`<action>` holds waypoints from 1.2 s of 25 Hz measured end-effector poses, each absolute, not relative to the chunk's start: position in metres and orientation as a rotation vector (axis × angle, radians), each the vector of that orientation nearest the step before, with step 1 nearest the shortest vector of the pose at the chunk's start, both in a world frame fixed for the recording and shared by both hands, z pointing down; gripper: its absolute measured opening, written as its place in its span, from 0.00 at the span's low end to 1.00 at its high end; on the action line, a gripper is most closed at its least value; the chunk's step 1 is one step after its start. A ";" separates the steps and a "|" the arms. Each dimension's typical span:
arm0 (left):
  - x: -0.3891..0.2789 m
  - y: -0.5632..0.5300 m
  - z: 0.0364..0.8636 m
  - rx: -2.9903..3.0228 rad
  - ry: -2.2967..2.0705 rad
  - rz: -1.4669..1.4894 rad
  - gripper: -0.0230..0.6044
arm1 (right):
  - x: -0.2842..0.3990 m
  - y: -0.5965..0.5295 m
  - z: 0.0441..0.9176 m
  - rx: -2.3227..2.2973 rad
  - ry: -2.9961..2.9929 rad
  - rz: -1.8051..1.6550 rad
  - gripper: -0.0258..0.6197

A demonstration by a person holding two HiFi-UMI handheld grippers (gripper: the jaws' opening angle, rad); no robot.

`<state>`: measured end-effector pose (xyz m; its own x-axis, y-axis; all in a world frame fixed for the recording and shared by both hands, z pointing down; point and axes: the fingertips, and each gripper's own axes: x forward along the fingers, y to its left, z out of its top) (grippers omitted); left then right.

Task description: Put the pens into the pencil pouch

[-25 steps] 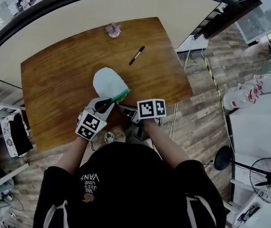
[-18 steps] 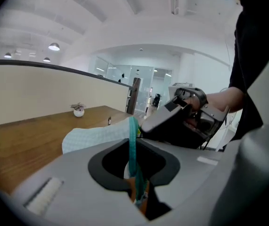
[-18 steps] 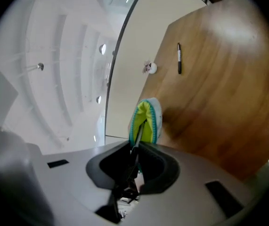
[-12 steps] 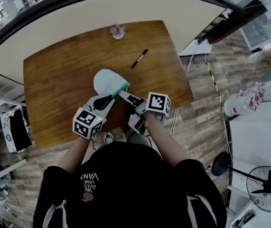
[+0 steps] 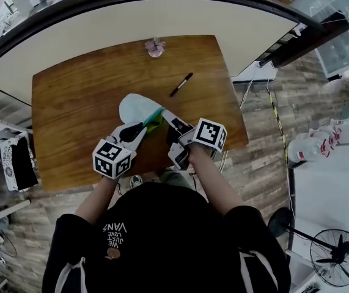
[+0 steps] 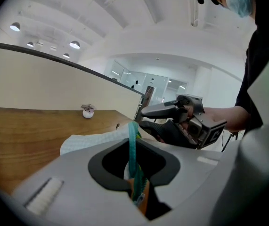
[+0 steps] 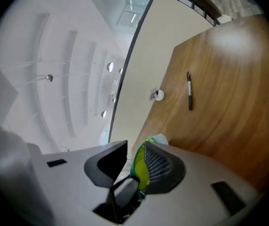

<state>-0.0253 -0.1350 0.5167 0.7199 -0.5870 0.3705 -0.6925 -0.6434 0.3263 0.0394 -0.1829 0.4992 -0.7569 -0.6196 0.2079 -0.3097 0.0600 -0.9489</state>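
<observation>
The left gripper (image 5: 140, 131) has its jaws clamped on the pencil pouch (image 5: 135, 106) rim. The right gripper (image 5: 164, 116) jaws are opening around it, so the mouth may fall shut (the pen (image 5: 181, 84) lies well apart).

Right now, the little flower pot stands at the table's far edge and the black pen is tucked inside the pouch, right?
No. The head view shows the black pen lying bare on the wooden table, apart from the pouch, not inside it. The little flower pot does stand at the table's far edge.
</observation>
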 end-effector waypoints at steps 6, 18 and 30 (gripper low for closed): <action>-0.023 -0.153 0.521 2.434 -1.049 0.320 0.12 | 0.066 -0.212 0.518 -1.129 2.350 -1.645 0.16; -0.034 -0.164 0.540 2.287 -1.191 0.321 0.12 | 0.095 -0.275 0.591 -1.620 2.550 -1.547 0.33; -0.046 -0.153 0.545 2.155 -1.310 0.253 0.12 | 0.095 -0.320 0.630 -2.062 2.667 -1.351 0.33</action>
